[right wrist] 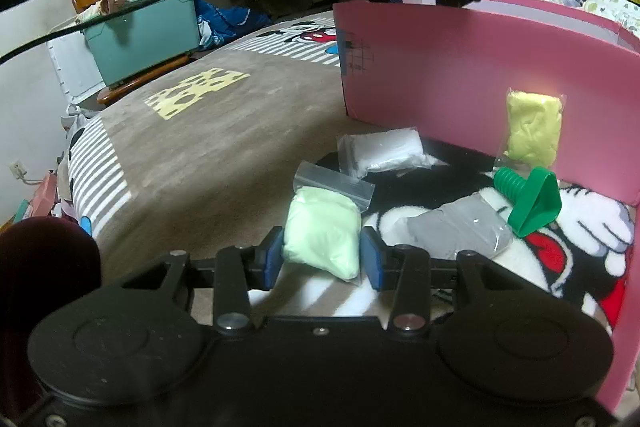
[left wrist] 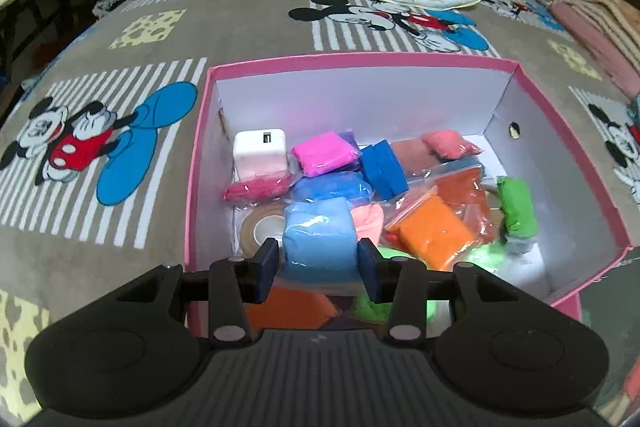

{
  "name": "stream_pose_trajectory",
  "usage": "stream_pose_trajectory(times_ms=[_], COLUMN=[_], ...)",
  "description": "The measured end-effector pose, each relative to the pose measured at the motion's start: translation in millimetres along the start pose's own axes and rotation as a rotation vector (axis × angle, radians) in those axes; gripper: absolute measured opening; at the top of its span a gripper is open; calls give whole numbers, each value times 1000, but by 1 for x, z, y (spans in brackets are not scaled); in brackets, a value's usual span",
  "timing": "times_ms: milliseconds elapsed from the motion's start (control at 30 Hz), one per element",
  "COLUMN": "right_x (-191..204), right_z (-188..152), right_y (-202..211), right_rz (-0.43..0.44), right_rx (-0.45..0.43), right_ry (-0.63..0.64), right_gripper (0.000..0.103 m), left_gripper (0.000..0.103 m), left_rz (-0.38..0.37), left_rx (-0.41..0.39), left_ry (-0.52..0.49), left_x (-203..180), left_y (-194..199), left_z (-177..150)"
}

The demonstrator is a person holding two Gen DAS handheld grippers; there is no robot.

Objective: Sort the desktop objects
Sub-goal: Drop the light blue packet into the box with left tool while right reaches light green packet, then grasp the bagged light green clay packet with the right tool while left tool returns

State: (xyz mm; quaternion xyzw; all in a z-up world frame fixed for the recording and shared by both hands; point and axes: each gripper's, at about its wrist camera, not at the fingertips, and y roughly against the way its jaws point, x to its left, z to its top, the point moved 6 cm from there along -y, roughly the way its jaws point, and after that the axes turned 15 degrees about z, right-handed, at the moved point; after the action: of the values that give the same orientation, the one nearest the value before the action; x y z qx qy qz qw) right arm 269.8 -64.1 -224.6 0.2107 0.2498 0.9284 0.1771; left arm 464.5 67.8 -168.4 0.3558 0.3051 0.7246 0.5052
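Left wrist view: the left gripper [left wrist: 319, 265] is clamped on a light-blue bag [left wrist: 320, 239], its blue pads pressing the bag's two sides, and it hangs tilted down over the near end of the pink box [left wrist: 568, 115]. Ahead of the fingers inside the box lie a white charger [left wrist: 260, 153], a pink bag [left wrist: 325, 153], a dark-blue block [left wrist: 383, 169], an orange bag [left wrist: 434, 231] to the right and a green bag [left wrist: 518, 205] by the right wall; a tape roll [left wrist: 260, 227] sits just left of the held bag. The box's far end is bare white floor, and its walls stand on all sides of the pile. Right wrist view: the right gripper [right wrist: 321, 259] is clenched on a pale-green bag [right wrist: 324, 231], which rests on the blanket [right wrist: 208, 155]. Ahead and slightly right lies a white bag [right wrist: 386, 147]; to the right a grey bag [right wrist: 460, 227], touching a green funnel [right wrist: 530, 201]; beyond that a yellow bag [right wrist: 532, 129] leans on the box's outer wall, which closes off the right side. Left of the gripper the blanket lies open. The other gripper's body looms overhead.
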Motion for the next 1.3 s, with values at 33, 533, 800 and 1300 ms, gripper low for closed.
stream_pose_trajectory(times_ms=[33, 533, 800, 1300], right_x=[0, -2, -6, -10], right_z=[0, 0, 0, -10], right_y=[0, 1, 5, 23], right_rz=[0, 9, -5, -44], right_rx=[0, -1, -16, -74], right_ry=[-1, -9, -30, -106], right_gripper=[41, 40, 41, 40], left_gripper=[42, 62, 62, 62], left_rz=[5, 24, 19, 85], left_rx=[0, -33, -189, -332], left_ry=[-3, 3, -6, 111], left_x=[-1, 0, 10, 50], left_y=[0, 8, 61, 102], left_z=[1, 5, -12, -142])
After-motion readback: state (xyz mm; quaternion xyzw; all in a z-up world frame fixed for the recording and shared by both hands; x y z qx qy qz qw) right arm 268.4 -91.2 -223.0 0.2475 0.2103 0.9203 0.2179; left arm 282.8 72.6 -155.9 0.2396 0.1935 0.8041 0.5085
